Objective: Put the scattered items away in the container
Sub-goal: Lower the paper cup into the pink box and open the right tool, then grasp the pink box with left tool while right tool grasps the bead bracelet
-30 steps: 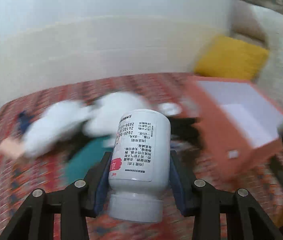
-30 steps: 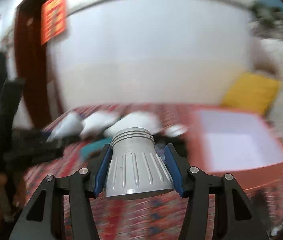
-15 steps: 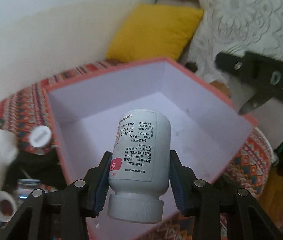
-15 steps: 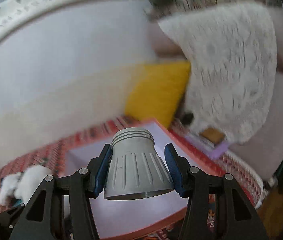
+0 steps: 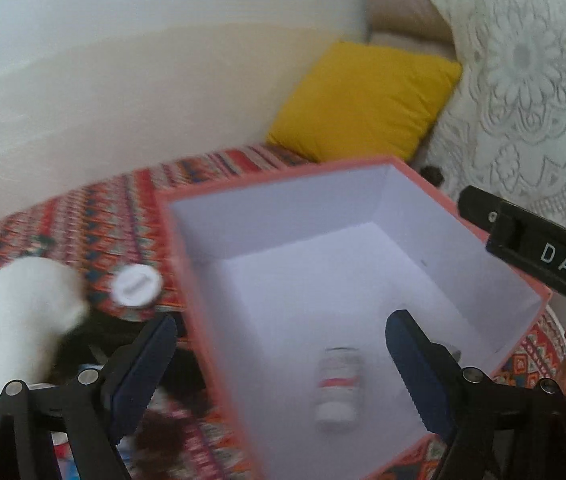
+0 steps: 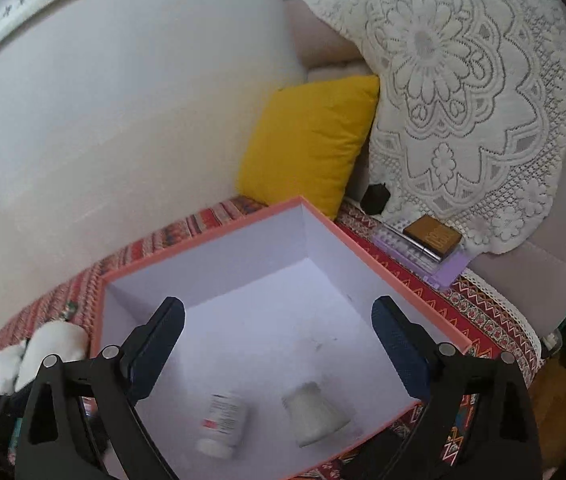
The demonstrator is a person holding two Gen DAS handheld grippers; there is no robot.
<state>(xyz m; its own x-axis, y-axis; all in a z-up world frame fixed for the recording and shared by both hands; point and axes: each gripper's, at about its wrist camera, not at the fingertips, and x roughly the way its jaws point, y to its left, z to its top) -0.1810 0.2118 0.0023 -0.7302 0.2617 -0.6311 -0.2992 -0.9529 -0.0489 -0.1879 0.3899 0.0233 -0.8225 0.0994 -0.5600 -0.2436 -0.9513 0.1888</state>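
Both the left gripper [image 5: 279, 356] and right gripper [image 6: 279, 344] are opening, empty, above the pink box [image 6: 203, 258], the pill bottle [image 6: 221, 424] and grey cap [image 6: 315, 412] lying inside; next, fetching the white lid [image 5: 136, 289] at the left

Left tongs [image 5: 279, 364] angled downward, jaws opening with nothing gripped between them, right tongs [image 6: 279, 354] likewise tilted down, jaws opening, empty
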